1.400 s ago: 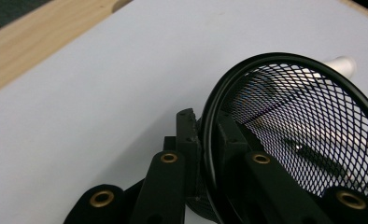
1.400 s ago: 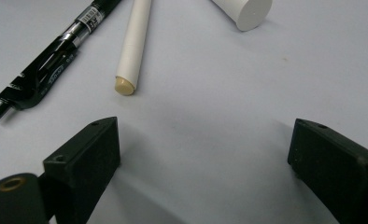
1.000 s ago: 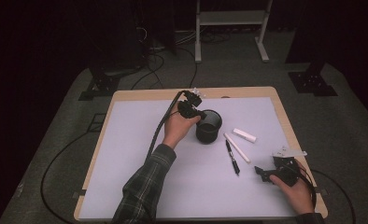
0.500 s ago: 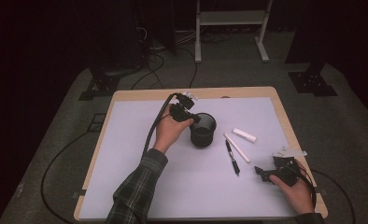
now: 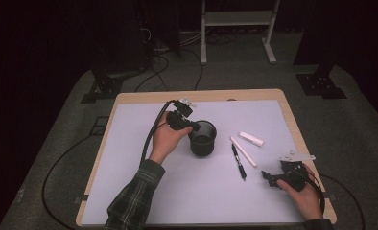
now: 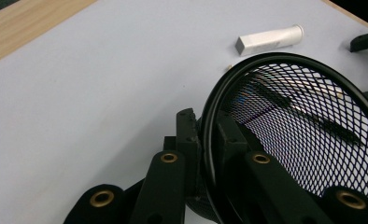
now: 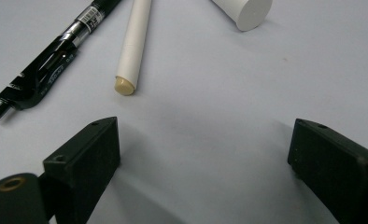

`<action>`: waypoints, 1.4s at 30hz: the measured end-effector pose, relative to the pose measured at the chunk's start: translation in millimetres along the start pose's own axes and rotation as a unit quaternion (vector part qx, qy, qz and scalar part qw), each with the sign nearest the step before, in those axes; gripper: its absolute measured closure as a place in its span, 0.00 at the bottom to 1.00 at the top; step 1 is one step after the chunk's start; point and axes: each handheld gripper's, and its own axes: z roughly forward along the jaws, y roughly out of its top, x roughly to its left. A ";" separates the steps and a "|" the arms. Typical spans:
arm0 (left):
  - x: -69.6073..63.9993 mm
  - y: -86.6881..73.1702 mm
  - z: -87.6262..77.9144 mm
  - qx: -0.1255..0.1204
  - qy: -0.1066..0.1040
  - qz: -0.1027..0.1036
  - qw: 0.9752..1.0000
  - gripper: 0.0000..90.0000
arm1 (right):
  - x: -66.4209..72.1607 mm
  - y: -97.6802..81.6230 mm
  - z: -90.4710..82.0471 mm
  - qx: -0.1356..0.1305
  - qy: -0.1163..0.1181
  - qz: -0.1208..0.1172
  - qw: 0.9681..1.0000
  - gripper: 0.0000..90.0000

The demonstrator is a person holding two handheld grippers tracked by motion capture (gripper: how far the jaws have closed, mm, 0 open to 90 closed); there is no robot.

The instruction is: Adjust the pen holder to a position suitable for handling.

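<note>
The right gripper [image 5: 274, 177] sits nearest the person, at the near right of the pale lilac table mat [image 5: 144, 191], with its jaws spread wide and nothing between them. This placement reads as a ready position, aimed at the items ahead.

In the right gripper view, those items lie just beyond the jaws: a black clip pen [image 7: 51, 60], a slim white stick with a tan end [image 7: 134, 42] just beside it, and a short white cylinder [image 7: 243, 9] a little apart.

Left of and beyond the pen stands the black wire-mesh cup [image 5: 202, 138], near the mat's middle. The left gripper [image 5: 187, 125] is clamped on the cup's rim, one jaw outside the wall and one inside, as the left gripper view shows. This hold probably steadies or positions the cup so the loose items can be dropped in. In that view the cup looks empty, the pen and stick showing through the mesh.
</note>
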 end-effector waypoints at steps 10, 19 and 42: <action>-5.0 -16.5 -10.7 0.006 -0.005 0.000 1.000 0.92 | -0.1 0.0 0.0 0.000 0.000 0.000 1.000 0.09; -8.9 -30.1 -19.7 0.012 -0.013 0.002 1.000 0.92 | -0.2 0.1 0.1 0.000 0.000 -0.001 1.000 0.09; -22.1 -60.1 -34.7 0.017 -0.036 0.006 0.999 0.92 | -0.5 0.0 -0.1 -0.001 0.002 0.001 1.000 0.09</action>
